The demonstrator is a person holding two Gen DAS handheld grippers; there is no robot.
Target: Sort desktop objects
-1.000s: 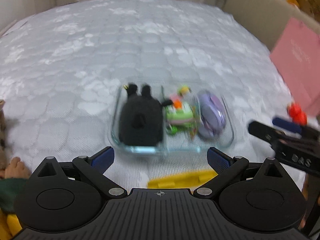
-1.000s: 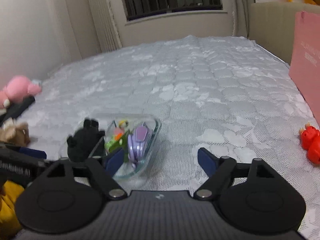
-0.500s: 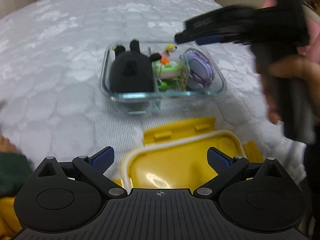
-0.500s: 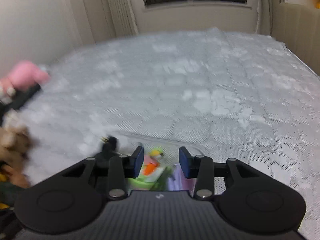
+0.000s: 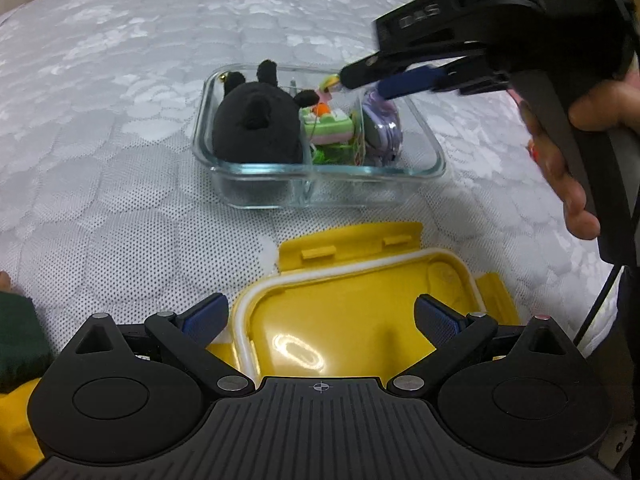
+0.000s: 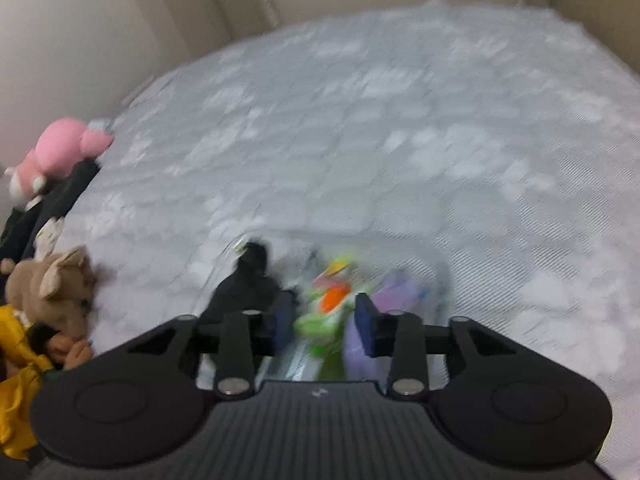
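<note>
Our left gripper hung spread wide over the yellow lid. Our right gripper, part-open and gripping nothing, hovered over the green toy in the glass box, between the black plush and purple mouse.

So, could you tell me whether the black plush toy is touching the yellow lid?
Apart. The left wrist view shows the black plush toy inside the glass container, with bare mattress between it and the yellow lid.

White quilted bed: glass container at frame centre, yellow lid below it, plush toys at left edge.
</note>
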